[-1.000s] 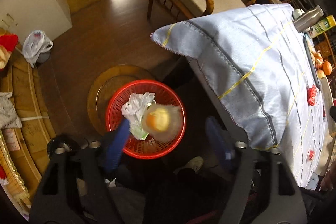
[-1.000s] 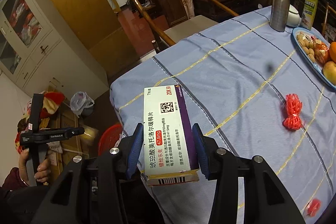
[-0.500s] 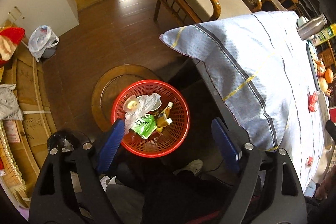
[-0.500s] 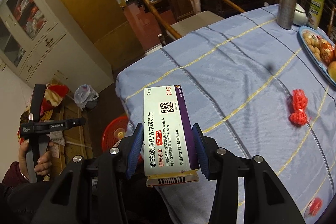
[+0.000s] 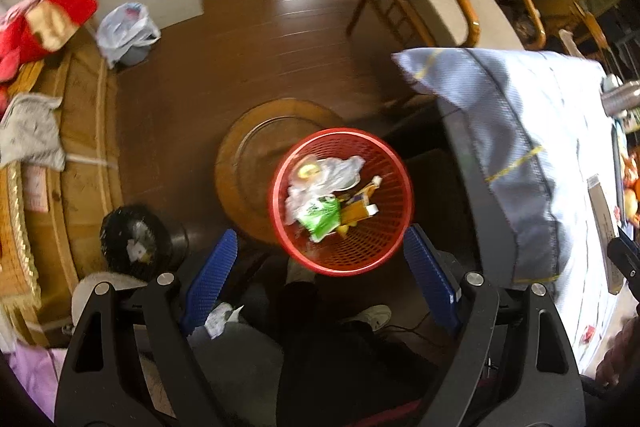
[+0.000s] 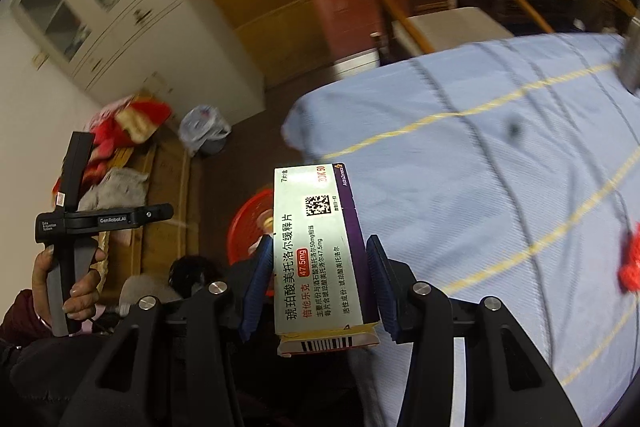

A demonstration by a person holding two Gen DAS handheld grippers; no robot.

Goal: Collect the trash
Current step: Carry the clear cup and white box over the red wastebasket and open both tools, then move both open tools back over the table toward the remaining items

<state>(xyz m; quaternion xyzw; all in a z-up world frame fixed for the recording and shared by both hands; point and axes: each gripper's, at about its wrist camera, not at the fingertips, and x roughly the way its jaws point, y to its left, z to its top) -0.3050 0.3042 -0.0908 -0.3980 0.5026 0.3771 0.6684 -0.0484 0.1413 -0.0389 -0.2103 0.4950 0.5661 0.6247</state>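
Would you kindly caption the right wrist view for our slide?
Right hand-held gripper clamps a white-and-purple cardboard medicine box above the blue striped tablecloth's edge, red mesh plastic basket on the floor beyond.

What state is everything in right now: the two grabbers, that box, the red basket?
Left gripper: fingers open, nothing between them, above the basket.
Right gripper: shut on the medicine box.
Medicine box: held, closed, over the table edge.
Red basket: on the floor, upright, partly filled with trash.

The medicine box (image 6: 318,247) reads 琥珀酸美托洛尔缓释片, 倍他乐克, "47.5mg" in a red tag, "AstraZeneca" along its purple edge, plus a QR code. Left of the box, the black handle (image 6: 104,220) says "GenRobot.AI".
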